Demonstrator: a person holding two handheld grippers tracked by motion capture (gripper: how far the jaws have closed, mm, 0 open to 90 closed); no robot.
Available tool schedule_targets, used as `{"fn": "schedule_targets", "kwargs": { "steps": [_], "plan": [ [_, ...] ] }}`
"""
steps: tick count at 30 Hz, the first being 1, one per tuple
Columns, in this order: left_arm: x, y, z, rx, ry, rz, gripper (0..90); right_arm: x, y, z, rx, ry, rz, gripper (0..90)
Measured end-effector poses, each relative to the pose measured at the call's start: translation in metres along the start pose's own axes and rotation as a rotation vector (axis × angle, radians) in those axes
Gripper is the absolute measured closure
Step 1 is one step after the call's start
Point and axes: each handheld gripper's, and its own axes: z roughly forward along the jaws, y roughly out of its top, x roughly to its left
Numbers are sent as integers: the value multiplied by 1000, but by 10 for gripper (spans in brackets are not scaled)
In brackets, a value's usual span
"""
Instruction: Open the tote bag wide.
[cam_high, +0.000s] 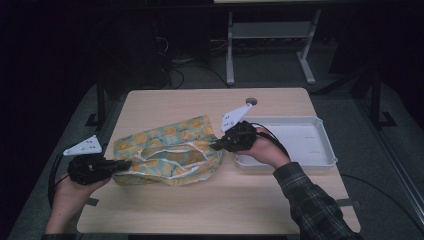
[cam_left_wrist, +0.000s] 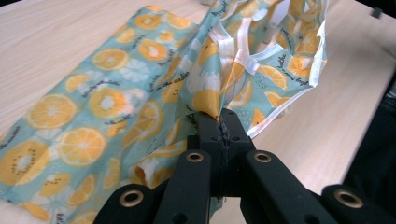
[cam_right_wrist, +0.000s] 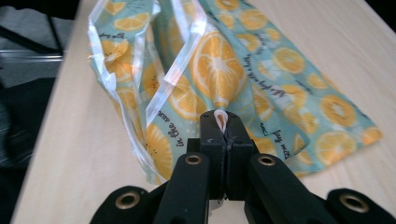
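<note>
Jaws of both grippers clamped on one orange-print bag: left gripper frame lower left, right gripper centre. One white tray right, on counter.

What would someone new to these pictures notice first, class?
The bright cloth printed with orange slices, lying mid-table, catches the eye first. The left gripper pinches its near-left edge and the right gripper its right edge, both jaws shut on the fabric. A white tray sits at the table's right.
</note>
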Motion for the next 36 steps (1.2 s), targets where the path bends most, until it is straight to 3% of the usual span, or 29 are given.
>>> {"fn": "schedule_targets", "kwargs": {
  "steps": [1, 3, 5, 6, 8, 16, 19, 21, 23, 30, 34, 36],
  "plan": [
    [8, 0, 4, -5, 9, -30, 899, -4, 1, 3, -1, -12, 1, 886],
    [12, 0, 6, -7, 10, -38, 899, -7, 3, 5, 4, -13, 27, 886],
    [24, -2, 12, -6, 24, -77, 899, -17, 6, 15, 16, -41, 33, 886],
    [24, -2, 12, -6, 24, -77, 899, -17, 6, 15, 16, -41, 33, 886],
    [34, -6, 19, -4, 42, -109, 899, -25, 10, 26, 24, -56, 64, 887],
    [53, -14, 40, 39, 113, -169, 899, -45, 9, 64, 73, -87, 103, 886],
    [58, -16, 47, 60, 126, -177, 899, -51, 7, 73, 89, -91, 119, 886],
    [63, -18, 54, 82, 138, -181, 899, -57, 1, 87, 130, -105, 159, 887],
    [67, -21, 62, 104, 146, -188, 899, -60, -2, 93, 154, -111, 168, 886],
    [72, -28, 80, 198, 160, -177, 899, -62, -12, 114, 236, -122, 164, 886],
    [72, -31, 84, 224, 152, -168, 899, -57, -15, 117, 261, -110, 135, 886],
    [69, -32, 87, 239, 128, -155, 899, -54, -15, 115, 271, -107, 117, 886]
  ]
}}
